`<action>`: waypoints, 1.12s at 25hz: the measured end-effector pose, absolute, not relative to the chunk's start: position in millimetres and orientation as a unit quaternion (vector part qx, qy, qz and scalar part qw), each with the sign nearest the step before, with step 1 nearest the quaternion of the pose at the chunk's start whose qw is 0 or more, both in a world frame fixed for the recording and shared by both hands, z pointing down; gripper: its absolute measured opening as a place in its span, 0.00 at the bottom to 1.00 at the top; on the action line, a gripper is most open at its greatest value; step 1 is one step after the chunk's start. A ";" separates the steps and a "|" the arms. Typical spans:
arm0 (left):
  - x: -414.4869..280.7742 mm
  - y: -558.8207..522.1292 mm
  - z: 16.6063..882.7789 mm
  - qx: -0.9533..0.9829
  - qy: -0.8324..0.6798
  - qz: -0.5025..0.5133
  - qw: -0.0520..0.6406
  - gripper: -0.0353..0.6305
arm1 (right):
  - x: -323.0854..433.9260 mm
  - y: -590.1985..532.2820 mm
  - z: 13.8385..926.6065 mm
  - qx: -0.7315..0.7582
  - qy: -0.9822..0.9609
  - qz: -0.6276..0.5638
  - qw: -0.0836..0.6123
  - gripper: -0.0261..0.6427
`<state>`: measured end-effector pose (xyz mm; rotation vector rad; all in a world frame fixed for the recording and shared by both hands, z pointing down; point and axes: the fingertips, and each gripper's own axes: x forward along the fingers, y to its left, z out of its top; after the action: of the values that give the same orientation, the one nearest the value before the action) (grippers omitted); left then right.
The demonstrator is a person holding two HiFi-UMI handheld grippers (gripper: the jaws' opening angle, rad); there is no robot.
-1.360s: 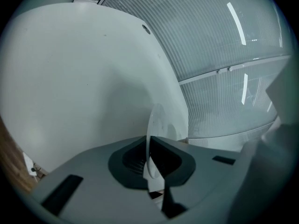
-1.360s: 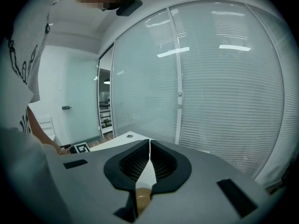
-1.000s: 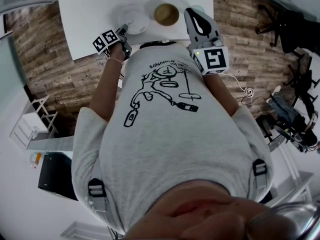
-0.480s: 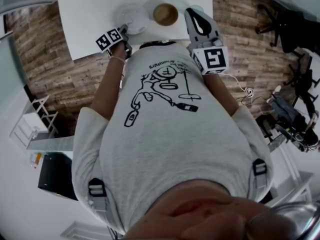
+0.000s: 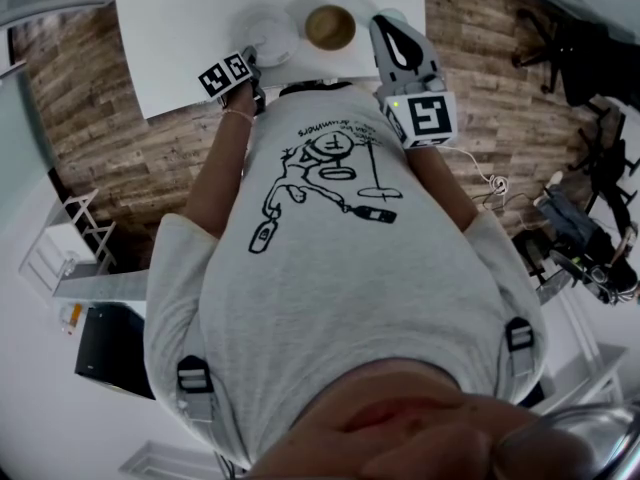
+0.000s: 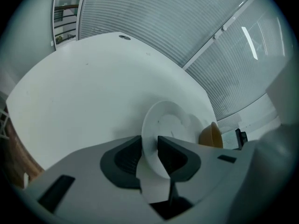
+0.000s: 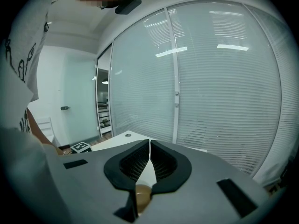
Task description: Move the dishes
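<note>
Straddling the plate's (image 6: 170,122) near rim, left gripper (image 6: 149,140) fingers (image 6: 176,157) have just been opening.

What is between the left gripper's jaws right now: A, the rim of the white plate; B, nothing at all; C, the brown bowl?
A: the left gripper has the near rim of the white plate between its jaws, which have just been opening and stand apart.
</note>
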<state>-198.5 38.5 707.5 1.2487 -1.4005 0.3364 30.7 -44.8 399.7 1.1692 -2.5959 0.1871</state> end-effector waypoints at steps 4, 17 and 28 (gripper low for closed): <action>-198.3 38.3 706.5 0.537 -0.610 0.169 0.558 0.22 | 32.1 -44.4 400.6 0.407 -0.900 0.065 0.145 0.10; -205.1 32.5 686.3 0.563 -0.627 0.181 0.506 0.24 | 31.9 -39.7 403.9 0.400 -0.903 0.070 0.144 0.10; -197.7 2.4 565.4 0.667 -0.651 0.149 0.331 0.24 | 23.1 -36.7 399.0 0.381 -0.911 0.078 0.136 0.09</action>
<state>-197.7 2.4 565.4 1.7423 -1.7014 0.3895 23.1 -36.7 399.0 1.1021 -2.6386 0.2247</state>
